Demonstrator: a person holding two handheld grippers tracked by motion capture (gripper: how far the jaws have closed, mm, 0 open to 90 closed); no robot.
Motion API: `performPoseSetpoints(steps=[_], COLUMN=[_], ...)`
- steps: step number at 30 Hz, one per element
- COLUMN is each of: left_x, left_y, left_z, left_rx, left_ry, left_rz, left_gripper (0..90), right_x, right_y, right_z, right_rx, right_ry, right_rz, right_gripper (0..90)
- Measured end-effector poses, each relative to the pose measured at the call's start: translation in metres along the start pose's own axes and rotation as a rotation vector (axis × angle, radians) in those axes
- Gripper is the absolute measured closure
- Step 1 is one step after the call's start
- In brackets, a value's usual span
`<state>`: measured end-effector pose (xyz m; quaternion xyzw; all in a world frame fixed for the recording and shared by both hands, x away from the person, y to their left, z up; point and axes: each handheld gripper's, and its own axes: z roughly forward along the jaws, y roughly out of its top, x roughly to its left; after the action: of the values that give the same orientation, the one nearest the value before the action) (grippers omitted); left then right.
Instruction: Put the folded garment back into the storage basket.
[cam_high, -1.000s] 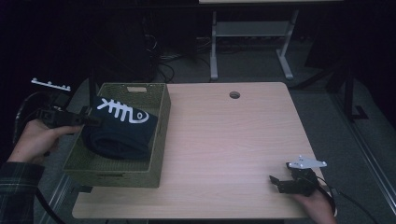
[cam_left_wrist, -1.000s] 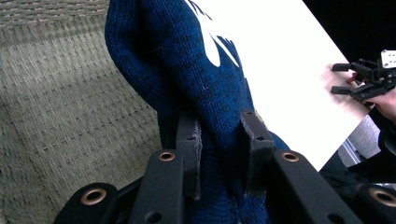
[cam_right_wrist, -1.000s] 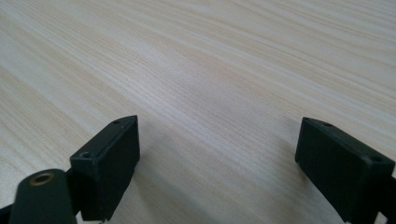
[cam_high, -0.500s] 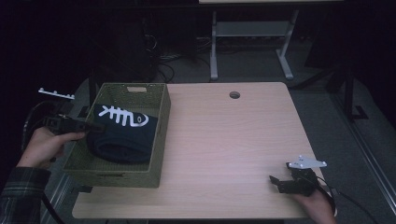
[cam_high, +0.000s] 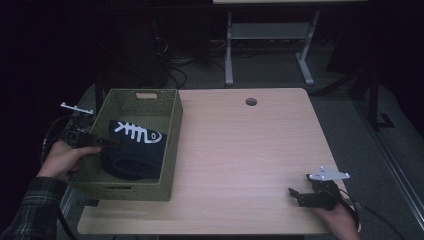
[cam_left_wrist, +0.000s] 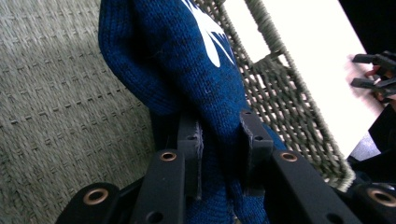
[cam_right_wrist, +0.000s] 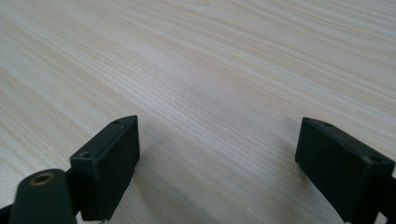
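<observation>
Knitwear, a dark blue sweater (cam_high: 131, 152) bearing a white fishbone motif (cam_high: 139, 133), is seen lying inside the green woven basket (cam_high: 172, 145) at the left side of the wooden table (cam_high: 250, 155). Its long axis is laid along the length of the basket, from near rim to far rim, with the motif end turned toward the far handle and the bulk of the folds gathered at the near end. In the high view the fishbone is shown running crosswise, its head toward the basket's right wall.

A fold of the sweater's left edge is clamped by the left gripper (cam_left_wrist: 219, 140), whose jaws are drawn narrow around the knit; blue fabric is pinched between the pads and bulges above them. The gripper is reached over the basket's left wall.

At the table's near right corner the right gripper (cam_right_wrist: 217, 154) is held low over bare wood, its jaws spread wide and nothing gripped.
</observation>
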<state>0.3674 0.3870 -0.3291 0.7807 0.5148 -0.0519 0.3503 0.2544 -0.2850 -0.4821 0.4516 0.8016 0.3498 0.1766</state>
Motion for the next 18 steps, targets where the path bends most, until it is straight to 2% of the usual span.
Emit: performPoseSetpoints(steps=[4, 12, 18], left_x=[0.005, 0.015, 0.018], left_y=[0.001, 0.001, 0.000], left_z=[0.005, 0.010, 0.012], left_rx=[0.031, 0.053, 0.065], left_ry=[0.069, 0.157, 0.250], left_rz=[0.016, 0.023, 0.040], left_gripper=[73.3, 70.7, 61.4], right_x=[0.000, 0.000, 0.000], right_y=[0.000, 0.000, 0.000], right_z=[0.000, 0.000, 0.000], right_rx=[0.000, 0.000, 0.000], right_ry=[0.000, 0.000, 0.000], right_rz=[0.000, 0.000, 0.003], right_gripper=[13.4, 13.4, 13.4])
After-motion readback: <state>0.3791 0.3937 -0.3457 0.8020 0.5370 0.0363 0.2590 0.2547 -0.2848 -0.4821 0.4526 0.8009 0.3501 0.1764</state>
